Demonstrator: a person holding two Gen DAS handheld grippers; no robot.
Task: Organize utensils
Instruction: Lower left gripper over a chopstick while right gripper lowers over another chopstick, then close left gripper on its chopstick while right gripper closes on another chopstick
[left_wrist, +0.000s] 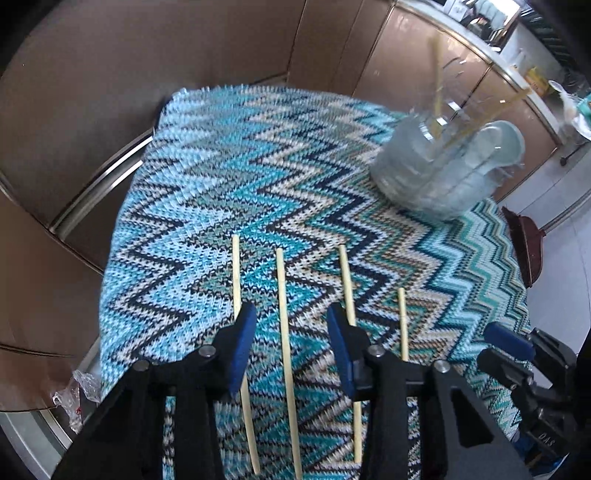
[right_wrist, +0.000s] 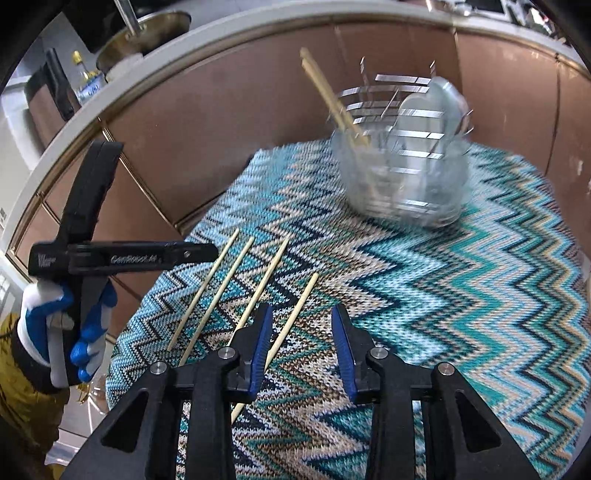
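Several pale wooden chopsticks (left_wrist: 284, 343) lie side by side on a zigzag knitted cloth (left_wrist: 229, 184); they also show in the right wrist view (right_wrist: 236, 284). A clear holder with a wire rack (left_wrist: 439, 166) stands at the far right and holds two chopsticks (right_wrist: 332, 99); it looks blurred in both views. My left gripper (left_wrist: 291, 347) is open and empty, straddling one chopstick. My right gripper (right_wrist: 301, 347) is open and empty, just right of the nearest chopstick (right_wrist: 291, 321). The right gripper's blue pad shows in the left wrist view (left_wrist: 508, 339).
Brown cabinet panels (left_wrist: 147, 74) curve behind the cloth-covered table. A counter (right_wrist: 147, 55) with a metal bowl (right_wrist: 147, 33) and a bottle (right_wrist: 86, 81) runs above them. A dark red broom (left_wrist: 524, 247) stands beyond the table's right edge. A gloved hand (right_wrist: 55, 332) holds the left gripper.
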